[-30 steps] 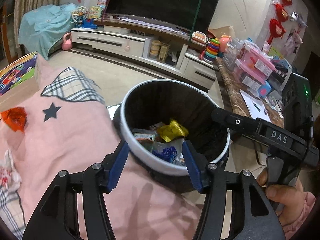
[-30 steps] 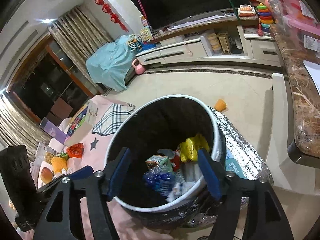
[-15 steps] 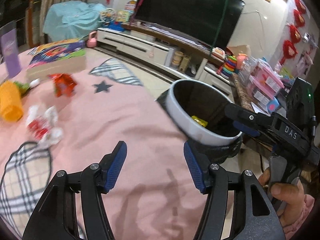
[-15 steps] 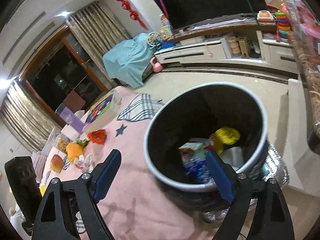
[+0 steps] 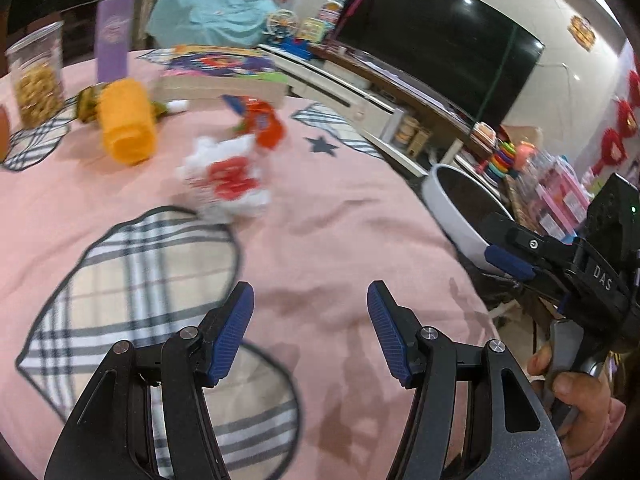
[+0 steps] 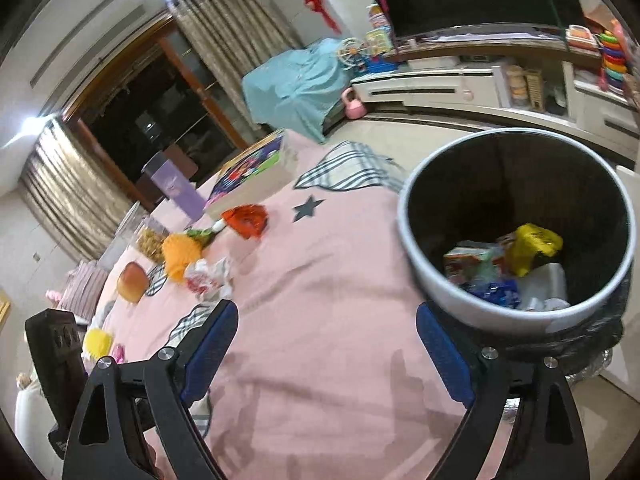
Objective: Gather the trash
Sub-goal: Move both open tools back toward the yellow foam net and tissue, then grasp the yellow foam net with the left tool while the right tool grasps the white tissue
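On the pink tablecloth point(image 5: 340, 232) a crumpled white and red wrapper point(image 5: 224, 178) lies ahead and left of my left gripper point(image 5: 310, 292), which is open over bare cloth. An orange-red wrapper point(image 5: 262, 122) lies just beyond it. My right gripper point(image 6: 326, 312) has its jaws opening, nothing between them; it hovers over the cloth beside the white-rimmed trash bin point(image 6: 416, 264). The bin holds a yellow wrapper point(image 6: 532, 244) and other litter. In the right wrist view the white and red wrapper point(image 6: 208, 276) and the orange-red wrapper point(image 6: 246, 220) lie far left.
An orange cup point(image 5: 126, 128), a jar of snacks point(image 5: 36, 76), a purple box point(image 5: 114, 36) and a colourful flat box point(image 5: 224, 76) stand at the table's far side. A bun point(image 6: 132, 282) lies further left. A hand point(image 5: 576, 392) holds the right gripper's handle.
Both grippers have swung left, away from the bin's mouth and over the tablecloth. The wrappers came into nearer view on the left. The right jaws have spread wider.
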Motion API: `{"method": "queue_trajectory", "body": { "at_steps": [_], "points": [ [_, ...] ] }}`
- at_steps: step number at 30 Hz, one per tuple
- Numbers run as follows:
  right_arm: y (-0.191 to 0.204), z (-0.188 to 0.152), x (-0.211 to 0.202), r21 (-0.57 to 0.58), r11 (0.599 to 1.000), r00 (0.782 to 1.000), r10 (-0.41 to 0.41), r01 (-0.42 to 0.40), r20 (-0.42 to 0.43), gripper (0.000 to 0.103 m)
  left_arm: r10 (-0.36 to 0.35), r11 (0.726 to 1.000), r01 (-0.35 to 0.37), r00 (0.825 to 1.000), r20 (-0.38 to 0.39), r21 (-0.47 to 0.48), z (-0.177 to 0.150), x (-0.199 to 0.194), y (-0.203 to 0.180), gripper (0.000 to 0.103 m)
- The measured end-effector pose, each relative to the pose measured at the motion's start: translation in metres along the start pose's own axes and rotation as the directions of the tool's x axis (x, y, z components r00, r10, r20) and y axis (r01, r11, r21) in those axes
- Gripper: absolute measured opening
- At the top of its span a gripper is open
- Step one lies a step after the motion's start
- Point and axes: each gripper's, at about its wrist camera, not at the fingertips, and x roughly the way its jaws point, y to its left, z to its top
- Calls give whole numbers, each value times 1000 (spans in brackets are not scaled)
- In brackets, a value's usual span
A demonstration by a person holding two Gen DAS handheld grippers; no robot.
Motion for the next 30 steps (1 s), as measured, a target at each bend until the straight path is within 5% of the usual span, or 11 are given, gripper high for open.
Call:
{"method": "queue_trajectory", "body": {
  "at_steps": [13, 30],
  "points": [
    [46, -16, 35, -49, 997, 996, 56, -60, -68, 92, 94, 989, -90, 995, 35, -114, -1, -23, 74, 60],
    [95, -20, 89, -103, 984, 982, 131, -145, -137, 92, 152, 974, -143, 988, 38, -174, 23, -15, 124, 60]
  ]
}}
